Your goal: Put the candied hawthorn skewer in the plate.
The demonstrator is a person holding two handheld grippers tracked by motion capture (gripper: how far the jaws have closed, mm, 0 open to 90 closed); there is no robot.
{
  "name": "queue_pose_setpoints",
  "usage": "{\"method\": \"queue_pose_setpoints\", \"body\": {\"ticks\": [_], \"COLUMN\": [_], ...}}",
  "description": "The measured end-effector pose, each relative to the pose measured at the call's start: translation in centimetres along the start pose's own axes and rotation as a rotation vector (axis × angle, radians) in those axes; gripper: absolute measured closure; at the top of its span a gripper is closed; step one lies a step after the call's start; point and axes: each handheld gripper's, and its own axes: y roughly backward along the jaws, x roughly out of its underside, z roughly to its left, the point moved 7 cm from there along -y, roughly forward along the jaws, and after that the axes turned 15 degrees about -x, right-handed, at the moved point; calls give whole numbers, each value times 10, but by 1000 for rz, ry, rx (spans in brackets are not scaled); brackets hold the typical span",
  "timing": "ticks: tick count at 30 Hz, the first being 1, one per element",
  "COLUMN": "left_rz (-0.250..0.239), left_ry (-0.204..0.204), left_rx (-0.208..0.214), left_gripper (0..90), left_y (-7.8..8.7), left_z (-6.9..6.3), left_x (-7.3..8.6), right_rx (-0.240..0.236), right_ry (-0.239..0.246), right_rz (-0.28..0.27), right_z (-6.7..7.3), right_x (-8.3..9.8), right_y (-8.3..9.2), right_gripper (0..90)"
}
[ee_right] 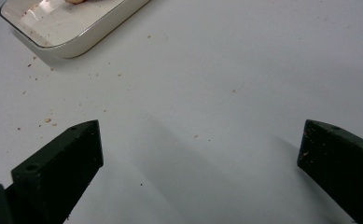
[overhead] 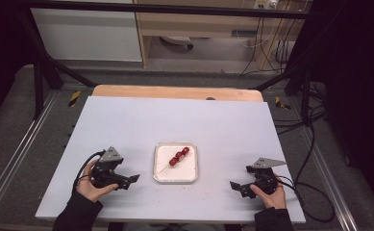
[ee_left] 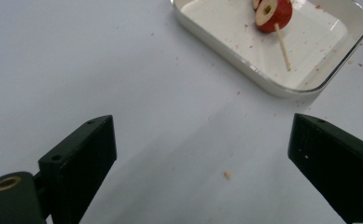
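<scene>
While the fruit skewer (overhead: 179, 157) lay finished in its white tray (overhead: 161, 177) mid-table, I held both grippers (overhead: 128, 181) (overhead: 236, 187) agape, empty.

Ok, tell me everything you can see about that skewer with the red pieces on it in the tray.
The skewer is a thin pale stick, wood by the look of it, threaded through about three red rounds, likely fruit. In the left gripper view the end round's cut face shows pale flesh inside red skin, and the bare stick pokes out beyond it. It lies flat and diagonal in the shallow white tray at the middle of the table, rounds toward the far right, bare end toward the near left. Nothing but the tray touches it.
</scene>
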Motion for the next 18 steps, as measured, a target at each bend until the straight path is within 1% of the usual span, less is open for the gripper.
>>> {"method": "queue_pose_setpoints", "body": {"ticks": [3,7,11,13,15,18], "left_rz": [-17,-39,-34,-26,-22,-23], "left_ry": [8,7,12,13,26,25], "left_rx": [-3,-11,-30,-34,-33,-28], "left_gripper": [79,76,76,76,77,78], "left_y": [4,10,10,9,8,8], "left_z": [7,15,21,22,24,24], "left_x": [12,25,36,38,39,38], "right_rx": [-1,-2,1,-3,-4,-5], "right_ry": [-4,-3,-6,-5,-2,-5], "right_rz": [4,5,9,14,12,18], "right_z": [0,0,0,1,1,1], "right_x": [1,1,1,1,1,2], "right_y": [-1,-1,-1,-1,-1,-2], "right_gripper": [5,5,5,5,5,5]}}
